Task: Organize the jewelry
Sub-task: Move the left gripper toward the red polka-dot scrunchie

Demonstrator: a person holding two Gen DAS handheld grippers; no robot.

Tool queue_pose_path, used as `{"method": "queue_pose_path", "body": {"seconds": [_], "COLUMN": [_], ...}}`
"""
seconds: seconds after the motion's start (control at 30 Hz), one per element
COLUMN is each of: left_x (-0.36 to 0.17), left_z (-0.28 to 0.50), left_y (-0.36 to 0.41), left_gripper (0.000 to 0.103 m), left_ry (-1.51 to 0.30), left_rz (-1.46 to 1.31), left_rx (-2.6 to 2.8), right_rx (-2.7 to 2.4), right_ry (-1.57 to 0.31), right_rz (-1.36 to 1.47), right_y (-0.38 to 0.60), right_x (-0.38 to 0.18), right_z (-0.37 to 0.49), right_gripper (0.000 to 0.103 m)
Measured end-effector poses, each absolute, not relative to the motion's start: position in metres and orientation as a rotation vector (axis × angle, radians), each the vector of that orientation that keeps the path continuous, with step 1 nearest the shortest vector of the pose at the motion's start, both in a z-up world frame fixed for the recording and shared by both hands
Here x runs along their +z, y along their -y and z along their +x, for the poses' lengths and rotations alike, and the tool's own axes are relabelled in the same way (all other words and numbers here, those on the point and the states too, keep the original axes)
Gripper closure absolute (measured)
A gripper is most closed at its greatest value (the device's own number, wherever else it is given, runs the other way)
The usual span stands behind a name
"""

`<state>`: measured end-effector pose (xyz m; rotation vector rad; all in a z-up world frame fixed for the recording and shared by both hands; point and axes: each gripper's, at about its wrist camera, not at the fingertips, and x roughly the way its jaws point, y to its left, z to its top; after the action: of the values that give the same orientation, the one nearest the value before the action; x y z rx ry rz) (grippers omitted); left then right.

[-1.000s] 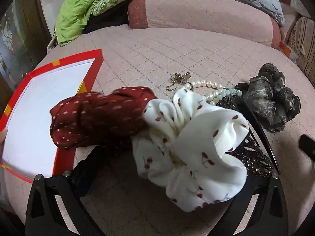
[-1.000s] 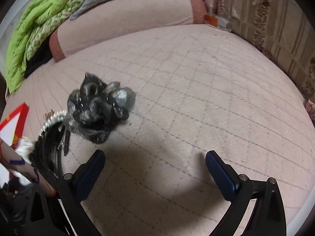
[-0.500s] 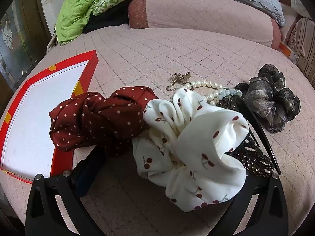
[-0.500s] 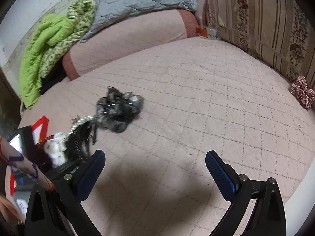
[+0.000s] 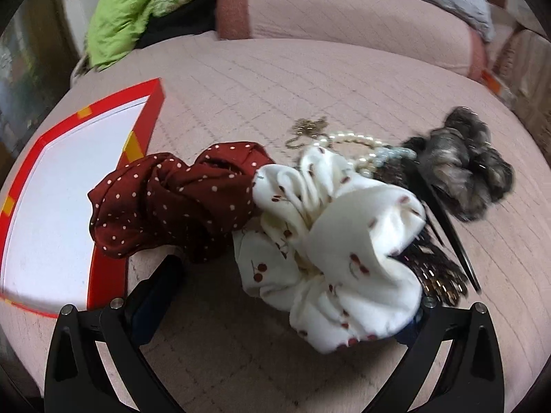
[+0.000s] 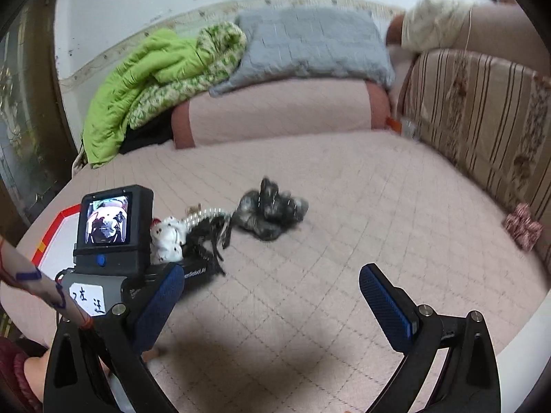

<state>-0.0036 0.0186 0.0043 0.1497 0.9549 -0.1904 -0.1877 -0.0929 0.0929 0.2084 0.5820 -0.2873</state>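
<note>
Left wrist view shows me the pink quilted bed (image 5: 310,79), the red-rimmed box (image 5: 106,275) at left, then my left gripper (image 5: 292,296) spread wide around the white cherry scrunchie (image 5: 337,254), while my right gripper (image 6: 268,303) hangs open, empty.

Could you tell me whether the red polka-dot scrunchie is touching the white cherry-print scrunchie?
Touching: the left wrist view shows the red scrunchie pressed against the white scrunchie, no gap.

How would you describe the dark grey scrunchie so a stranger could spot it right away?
On the pink quilted bed, find the heap of hair accessories beside the red-rimmed box. The dark grey scrunchie lies at the heap's right end, beyond the pearls. It alone is shimmery charcoal, without dots or cherries.
</note>
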Motion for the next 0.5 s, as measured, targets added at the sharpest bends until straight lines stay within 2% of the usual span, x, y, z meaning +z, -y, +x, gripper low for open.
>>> {"method": "queue_pose_path", "body": {"seconds": [0.4,0.5], "left_x": [0.089,0.102], "left_z": [-0.102,-0.107], "left_y": [-0.074,-0.079], "left_gripper": [0.000,0.000], "left_ry": [-0.600,-0.603], "left_rz": [0.109,0.133], "left_rx": [-0.366,-0.349], "right_rx": [-0.313,-0.302], "right_ry": [-0.475,-0.484], "right_rz": [0.314,0.315], "right_y": [0.107,0.103], "right_x": [0.103,0.103], "right_z": [-0.227,-0.223], "right_gripper": [0.000,0.000]}}
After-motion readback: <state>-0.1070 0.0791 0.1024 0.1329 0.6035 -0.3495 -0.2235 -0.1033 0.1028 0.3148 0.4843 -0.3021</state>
